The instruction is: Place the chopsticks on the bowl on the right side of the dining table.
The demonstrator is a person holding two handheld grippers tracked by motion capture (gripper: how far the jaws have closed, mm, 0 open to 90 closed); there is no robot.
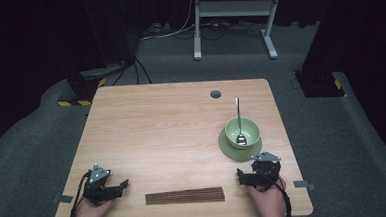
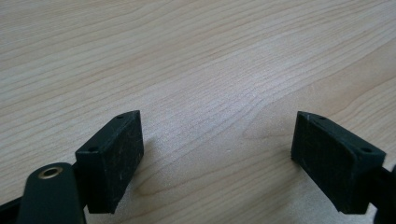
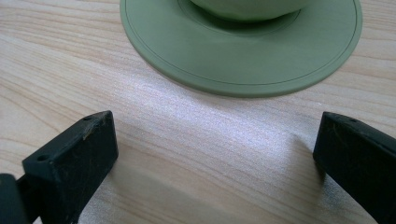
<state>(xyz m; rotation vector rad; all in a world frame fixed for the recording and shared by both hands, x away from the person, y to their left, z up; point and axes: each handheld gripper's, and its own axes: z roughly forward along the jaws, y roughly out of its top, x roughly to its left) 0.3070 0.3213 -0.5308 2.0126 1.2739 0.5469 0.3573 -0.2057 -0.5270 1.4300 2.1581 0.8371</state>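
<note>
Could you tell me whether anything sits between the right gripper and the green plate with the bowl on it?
Nothing visible does. The right gripper rests open on the table, and in its own view only bare wood lies between its jaws and the near rim of the green plate carrying the bowl.

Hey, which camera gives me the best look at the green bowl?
The high view: it shows the whole bowl standing on its green plate, with a spoon in it. The right gripper view catches just the bowl's base at the top edge, above the plate. The left gripper view looks at bare table.
</note>
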